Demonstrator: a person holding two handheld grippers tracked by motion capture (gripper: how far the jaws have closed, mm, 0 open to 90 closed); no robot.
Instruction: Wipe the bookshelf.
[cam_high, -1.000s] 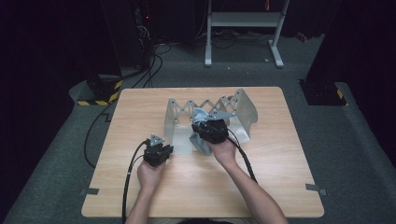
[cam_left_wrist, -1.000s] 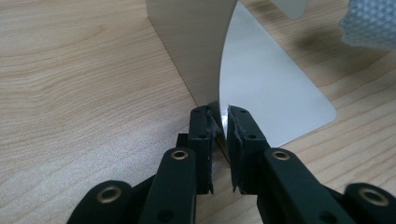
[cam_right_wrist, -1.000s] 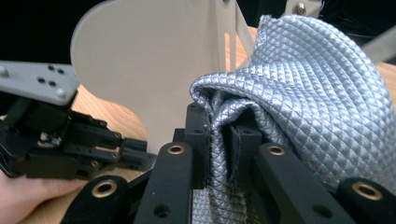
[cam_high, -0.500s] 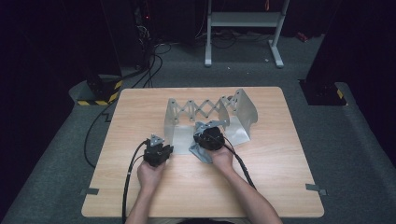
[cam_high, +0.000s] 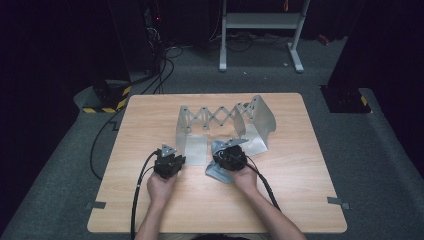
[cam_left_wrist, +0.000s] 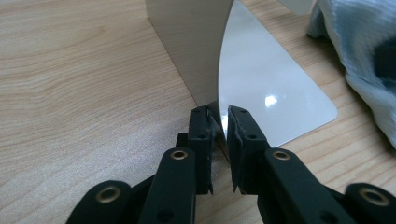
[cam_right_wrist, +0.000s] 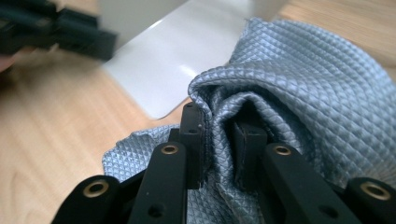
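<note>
A: Rack (cam_high: 225, 122), metal, accordion type, upper centre of the high view on the wooden table (cam_high: 310, 200). Left gripper (cam_high: 169, 162) sits at the rack's left foot plate (cam_left_wrist: 275, 93).

B: Jaws there?

A: Clenched on the upright sheet edge where it meets that plate; left gripper view has the thin metal pinched between both pads.

B: And to the right?

A: Grey cloth (cam_high: 216, 170), crumpled, centre of frame, just beside the rack's right foot. Right gripper (cam_high: 231, 156) rests on top of it.

B: Grasping?

A: A fold (cam_right_wrist: 219, 100) bunches between the jaws, touching both. They have just been opening; cloth remains between them.
</note>
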